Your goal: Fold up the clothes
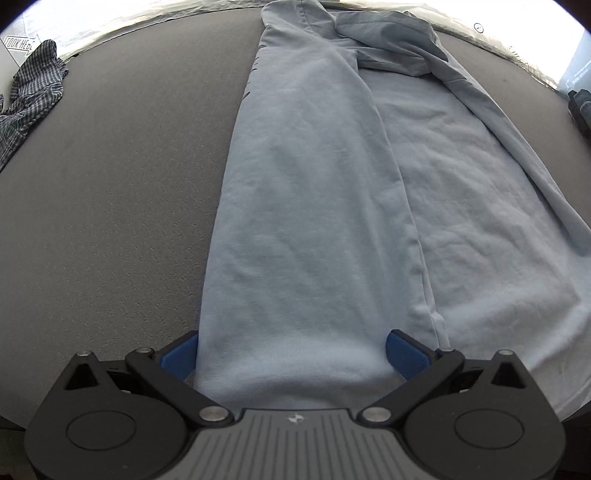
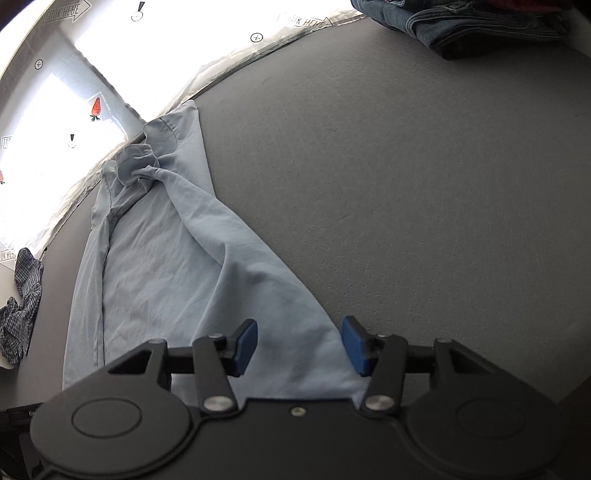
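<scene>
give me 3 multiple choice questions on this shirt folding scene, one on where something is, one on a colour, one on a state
1. Where does the checked cloth lie in the left wrist view?
A. far left edge of the table
B. on top of the shirt
C. between the jaws

2. What colour is the shirt?
A. red
B. light blue
C. white

3. How do the jaws of the right gripper stand?
A. clamped shut on the jeans
B. shut with nothing between
C. apart, with shirt cloth between them

Answers:
1 A, it sits bunched on the grey table, clear of the shirt.
2 B, the whole garment is pale blue in both views.
3 C, the blue pads stand apart over the shirt's corner; the jeans lie far off.
</scene>
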`<control>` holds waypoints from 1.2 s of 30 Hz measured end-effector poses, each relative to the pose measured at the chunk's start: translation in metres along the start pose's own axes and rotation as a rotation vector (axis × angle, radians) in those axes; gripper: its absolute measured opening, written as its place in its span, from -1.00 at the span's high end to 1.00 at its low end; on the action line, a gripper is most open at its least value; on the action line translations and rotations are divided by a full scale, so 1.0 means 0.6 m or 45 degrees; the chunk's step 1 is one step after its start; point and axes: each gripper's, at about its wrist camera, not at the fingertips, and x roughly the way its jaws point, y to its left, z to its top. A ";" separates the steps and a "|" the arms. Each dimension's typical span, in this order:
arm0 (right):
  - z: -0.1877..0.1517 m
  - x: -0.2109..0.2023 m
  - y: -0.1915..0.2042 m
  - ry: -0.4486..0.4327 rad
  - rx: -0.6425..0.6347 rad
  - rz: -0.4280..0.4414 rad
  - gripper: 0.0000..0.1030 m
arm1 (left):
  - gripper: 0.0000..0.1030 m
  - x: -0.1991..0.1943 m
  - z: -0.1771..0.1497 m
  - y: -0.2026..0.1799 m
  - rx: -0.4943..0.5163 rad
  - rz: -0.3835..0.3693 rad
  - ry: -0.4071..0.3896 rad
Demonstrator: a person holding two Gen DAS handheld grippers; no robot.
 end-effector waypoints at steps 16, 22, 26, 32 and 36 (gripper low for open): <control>0.001 -0.035 0.033 0.048 0.035 0.381 0.97 | -1.00 0.000 0.005 0.004 -0.003 -0.001 0.005; -0.009 -0.013 0.086 0.162 -0.065 0.542 0.97 | -1.00 0.000 0.003 0.005 -0.001 -0.003 -0.002; -0.018 0.009 0.121 0.248 -0.113 0.639 0.97 | -1.00 -0.001 0.000 0.004 -0.001 -0.002 -0.009; -0.029 0.051 0.155 0.394 -0.116 0.745 0.98 | -1.00 0.000 0.000 0.005 -0.001 -0.002 -0.008; -0.034 0.075 0.171 0.454 -0.138 0.730 0.98 | -1.00 -0.002 -0.004 0.004 -0.002 -0.001 -0.018</control>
